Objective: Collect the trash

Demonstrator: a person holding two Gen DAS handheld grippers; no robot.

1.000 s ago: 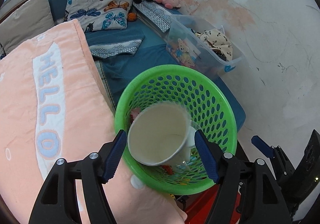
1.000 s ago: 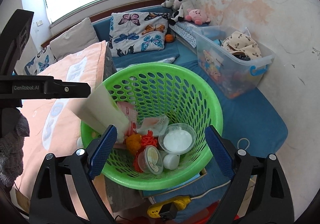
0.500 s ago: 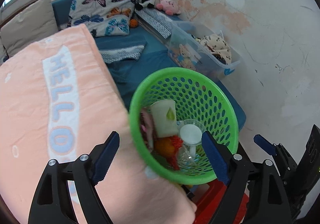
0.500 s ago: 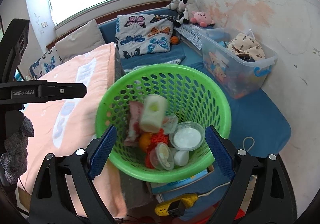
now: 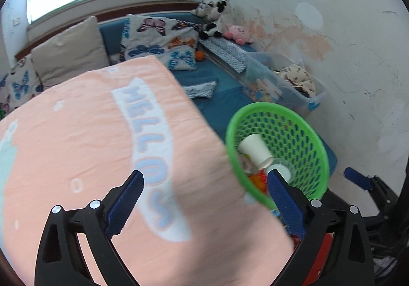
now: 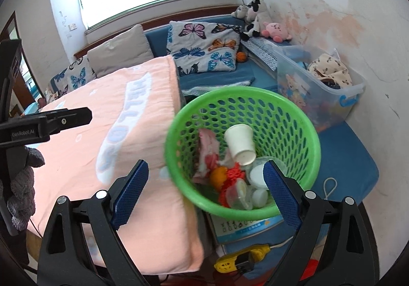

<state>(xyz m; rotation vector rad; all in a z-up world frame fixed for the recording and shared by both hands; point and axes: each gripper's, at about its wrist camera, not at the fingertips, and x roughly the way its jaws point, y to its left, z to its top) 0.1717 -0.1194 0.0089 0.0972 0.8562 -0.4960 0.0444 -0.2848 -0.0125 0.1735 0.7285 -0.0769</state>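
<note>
A white paper cup lies on its side in the green perforated basket, on top of clear plastic lids, an orange lump and a pink wrapper. My left gripper hovers over the peach blanket, left of the basket, its jaws opening with nothing between them. One of its fingers shows at the left of the right wrist view. My right gripper hangs above the basket's near rim, jaws wide and still opening, holding nothing.
The peach "HELLO" blanket covers the bed beside the basket. A clear storage bin with clothes stands by the stained wall. Butterfly pillows and plush toys lie behind it. A yellow power strip lies on the floor below.
The paper cup left my left gripper and dropped into the basket. The left gripper opened wider and drew back leftward over the blanket. The right gripper backed away a little.
</note>
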